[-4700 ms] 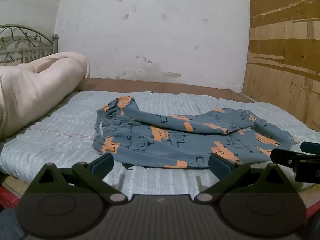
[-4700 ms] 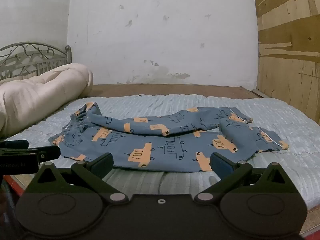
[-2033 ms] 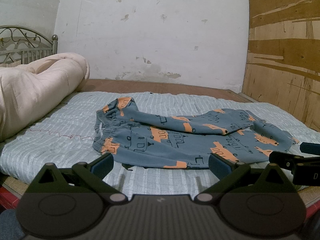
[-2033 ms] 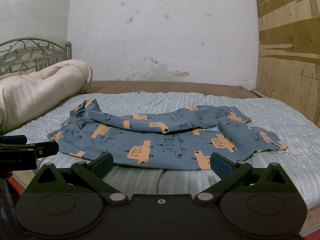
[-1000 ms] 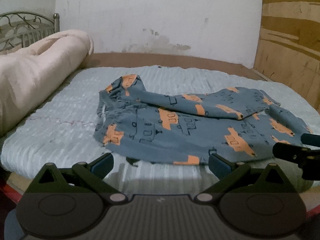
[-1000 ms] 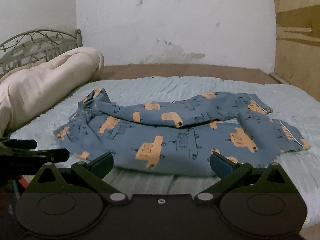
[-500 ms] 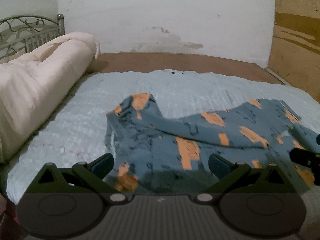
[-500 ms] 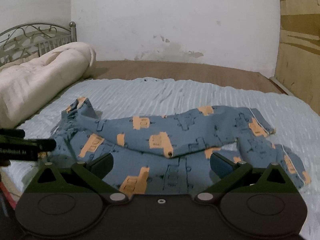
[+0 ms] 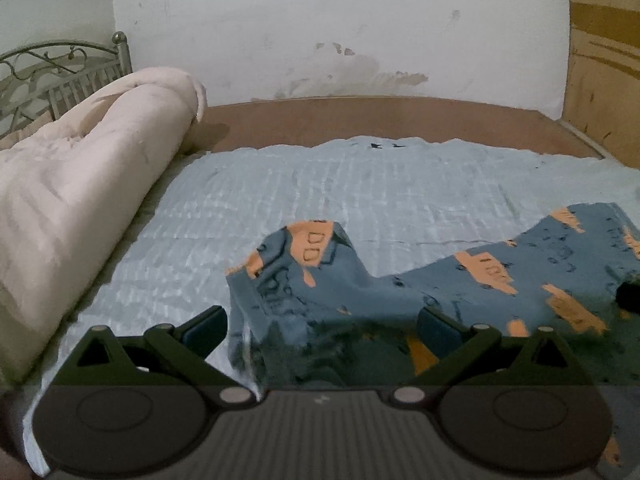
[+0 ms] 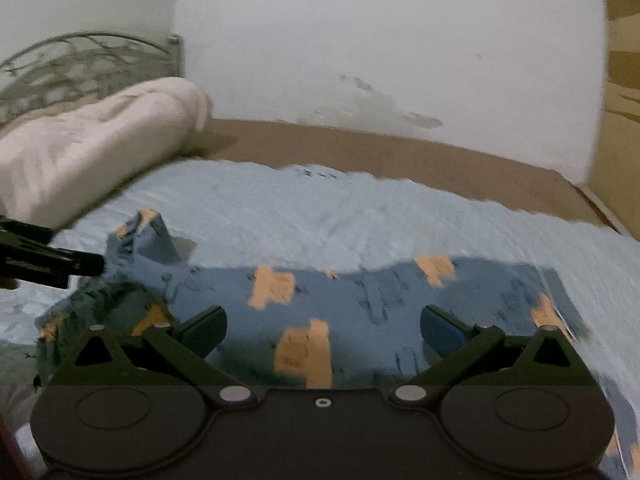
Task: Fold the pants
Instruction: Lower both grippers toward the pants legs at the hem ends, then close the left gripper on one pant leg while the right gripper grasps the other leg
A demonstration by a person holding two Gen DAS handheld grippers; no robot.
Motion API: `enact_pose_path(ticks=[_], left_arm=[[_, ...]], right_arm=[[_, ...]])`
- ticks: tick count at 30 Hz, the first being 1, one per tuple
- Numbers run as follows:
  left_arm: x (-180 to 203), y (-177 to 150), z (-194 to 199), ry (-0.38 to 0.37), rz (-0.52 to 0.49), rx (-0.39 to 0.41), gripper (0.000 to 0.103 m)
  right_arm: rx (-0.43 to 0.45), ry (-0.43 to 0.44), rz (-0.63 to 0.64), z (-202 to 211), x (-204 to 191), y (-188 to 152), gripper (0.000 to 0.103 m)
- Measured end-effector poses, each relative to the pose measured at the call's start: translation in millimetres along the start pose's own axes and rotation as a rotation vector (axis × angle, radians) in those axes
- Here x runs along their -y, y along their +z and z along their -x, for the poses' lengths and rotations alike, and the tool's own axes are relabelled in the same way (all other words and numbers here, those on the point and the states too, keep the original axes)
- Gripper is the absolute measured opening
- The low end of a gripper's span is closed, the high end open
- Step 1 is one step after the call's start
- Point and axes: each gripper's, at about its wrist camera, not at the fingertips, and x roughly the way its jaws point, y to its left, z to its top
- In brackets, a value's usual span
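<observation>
Blue pants with orange truck prints (image 9: pixel 360 284) lie crumpled on a light blue bedspread (image 9: pixel 360 184). In the left wrist view my left gripper (image 9: pixel 322 330) is open, its jaws wide apart low over the waist end. In the right wrist view the pants (image 10: pixel 360 304) stretch across the bed and my right gripper (image 10: pixel 322 330) is open low over the legs. The left gripper's fingers (image 10: pixel 60 260) show at the left edge, at the bunched waist. A dark tip of the right gripper (image 9: pixel 628 298) shows at the right edge of the left wrist view.
A rolled cream quilt (image 9: pixel 80 184) lies along the left side by a metal headboard (image 9: pixel 52 80). A bare brown bed board (image 9: pixel 380 120) runs along the far white wall. A wooden panel (image 9: pixel 600 80) stands on the right.
Both grippers have moved forward and down from the bed's near edge until they hang right over the pants. The pants have not been taken hold of. Both stay open.
</observation>
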Motion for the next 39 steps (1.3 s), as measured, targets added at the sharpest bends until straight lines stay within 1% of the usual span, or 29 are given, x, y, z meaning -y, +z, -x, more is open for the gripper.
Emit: enact_pose_path(ticks=[2,5,8,10,11,13,16,19,22,25,28,30,33,35,39], left_arm=[[-2.1,4.0,-10.1,0.016,-0.01,-0.001,0.103],[-5.2,8.7,-23.4,0.027,-0.024,-0.006,0.103],[-9.6,12.8,-34.3,0.031,-0.033,-0.015,0.103],[-12.0,15.1,-39.9,0.03,-0.037,-0.019,0.103],[-13.4,16.1,-43.0,0.03,-0.04,-0.018,0.103],[-16.6,17.2,-50.2,0.037,-0.051,-0.018,0.103],[-22.4,18.9,-62.8,0.051,-0.077,-0.027,0.103],[-29.3,20.3,-74.0,0.053,-0.092,-0.018,0.103],[-34.1,23.1,-82.1,0.055,-0.115,-0.022,0.103],[-39.2,25.7,-88.3,0.034,-0.134,-0.017,0.103],[-45.3,26.5,-90.8,-0.01,-0.173,0.013,0.103],[-49.4,27.3,-91.6,-0.035,-0.201,0.03,0.103],[-54.6,28.3,-91.1,-0.102,-0.236,0.051,0.103],[-55.8,30.2,-91.7,-0.139,-0.281,0.059,0.103],[-56.3,38.1,-100.2,-0.176,-0.356,0.06,0.103]], right_arm=[[0.001,0.068,0.019,-12.6,10.7,9.0,0.102],[-0.012,0.141,0.028,-28.6,25.9,24.0,0.102],[-0.029,0.201,0.074,-48.9,38.9,35.3,0.102],[-0.073,0.249,0.118,-68.0,45.7,41.0,0.102],[-0.125,0.281,0.142,-80.1,47.9,43.6,0.102],[-0.176,0.32,0.167,-96.5,50.6,45.9,0.102],[-0.208,0.357,0.207,-119.6,45.7,49.7,0.102],[-0.248,0.395,0.26,-144.6,38.0,52.7,0.102],[-0.266,0.402,0.337,-166.0,26.3,56.8,0.102],[-0.291,0.423,0.397,-185.0,22.8,61.0,0.099],[-0.306,0.451,0.404,-199.9,21.6,66.9,0.098],[-0.313,0.465,0.409,-204.9,21.3,68.3,0.096],[-0.332,0.487,0.427,-209.4,20.6,67.1,0.092],[-0.344,0.495,0.45,-211.7,19.1,63.9,0.088],[-0.365,0.508,0.455,-215.0,20.5,58.0,0.085]])
